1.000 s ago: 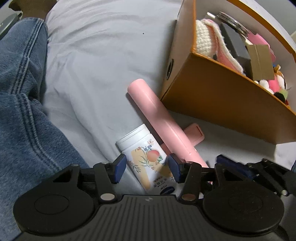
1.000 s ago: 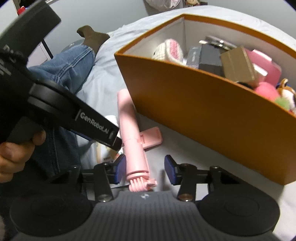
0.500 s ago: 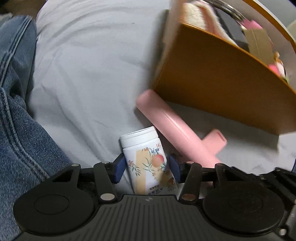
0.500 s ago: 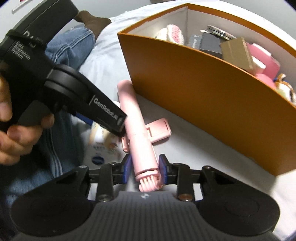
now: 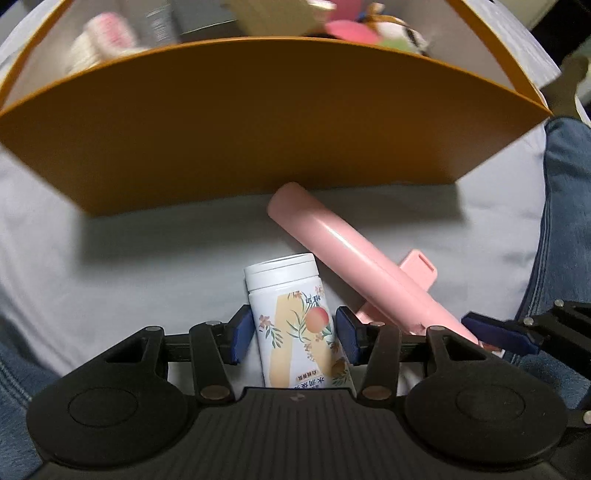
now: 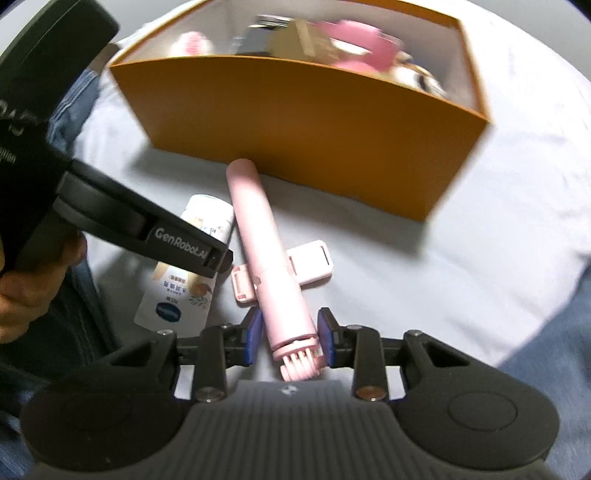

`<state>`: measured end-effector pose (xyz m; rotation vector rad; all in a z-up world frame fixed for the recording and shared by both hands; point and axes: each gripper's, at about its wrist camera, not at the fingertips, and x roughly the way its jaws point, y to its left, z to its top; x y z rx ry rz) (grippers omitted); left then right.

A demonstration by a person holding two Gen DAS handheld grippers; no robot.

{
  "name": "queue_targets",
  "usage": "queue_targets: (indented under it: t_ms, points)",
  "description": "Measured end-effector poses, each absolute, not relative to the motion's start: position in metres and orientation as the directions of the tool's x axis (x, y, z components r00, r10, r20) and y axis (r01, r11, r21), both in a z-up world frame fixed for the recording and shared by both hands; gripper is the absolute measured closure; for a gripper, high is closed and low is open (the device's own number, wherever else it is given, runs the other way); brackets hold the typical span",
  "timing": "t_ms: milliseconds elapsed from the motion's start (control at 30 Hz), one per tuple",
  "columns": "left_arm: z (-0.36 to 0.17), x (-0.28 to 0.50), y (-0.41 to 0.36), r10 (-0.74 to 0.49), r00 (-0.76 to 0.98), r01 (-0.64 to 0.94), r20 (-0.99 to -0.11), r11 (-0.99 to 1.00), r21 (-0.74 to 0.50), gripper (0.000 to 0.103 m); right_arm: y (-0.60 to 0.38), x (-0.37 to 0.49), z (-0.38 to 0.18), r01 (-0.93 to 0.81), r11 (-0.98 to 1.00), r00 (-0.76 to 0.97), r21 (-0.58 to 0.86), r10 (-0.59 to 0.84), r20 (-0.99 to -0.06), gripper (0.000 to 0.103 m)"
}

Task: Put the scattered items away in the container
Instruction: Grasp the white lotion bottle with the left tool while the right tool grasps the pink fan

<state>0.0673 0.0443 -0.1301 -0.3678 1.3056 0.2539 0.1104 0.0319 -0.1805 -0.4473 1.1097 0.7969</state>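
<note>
My left gripper (image 5: 294, 334) is shut on a white bottle (image 5: 291, 317) with a peach and flower label, lid pointing toward the orange box (image 5: 258, 122). The bottle also shows in the right wrist view (image 6: 192, 258), partly behind the left gripper body. My right gripper (image 6: 289, 339) is shut on the ribbed end of a long pink selfie stick (image 6: 266, 258) with a phone clamp; the stick also shows in the left wrist view (image 5: 354, 262). Its far tip reaches the box's front wall (image 6: 295, 122). Both items are held just above the pale sheet.
The orange box holds several blurred items: a knitted white-and-pink piece (image 5: 103, 40), dark boxes, pink things and plush toys (image 5: 388, 29). Denim-clad legs lie at the right (image 5: 565, 221) and lower left of the left wrist view. A pale bedsheet (image 6: 480, 240) surrounds the box.
Both grippers closed on their items, the left on the bottle and the right on the pink stick, and swung round so the box's long front wall now faces them.
</note>
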Motion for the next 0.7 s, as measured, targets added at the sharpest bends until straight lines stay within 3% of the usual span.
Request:
queue_targets:
  t_ms: [167, 233, 500, 700]
  points:
    - [-0.130, 0.077, 0.035, 0.001, 0.238, -0.368, -0.971, 0.925, -0.089, 0.046, 0.020, 0.121, -0.182, -0.731, 0.676, 0.202, 0.097, 0.350, -0.915, 0.067]
    - [-0.129, 0.075, 0.036, -0.002, 0.238, -0.373, -0.971, 0.923, -0.093, 0.045, 0.028, 0.116, -0.180, -0.744, 0.663, 0.224, 0.086, 0.369, -0.902, 0.060]
    - [-0.130, 0.077, 0.047, -0.019, 0.235, -0.390, -0.972, 0.914, -0.112, 0.044, 0.039, 0.109, -0.184, -0.832, 0.555, 0.275, 0.020, 0.442, -0.854, 0.060]
    - [-0.132, 0.076, 0.048, -0.014, 0.241, -0.387, -0.970, 0.916, -0.109, 0.046, 0.042, 0.122, -0.199, -0.829, 0.556, 0.236, 0.061, 0.446, -0.863, 0.060]
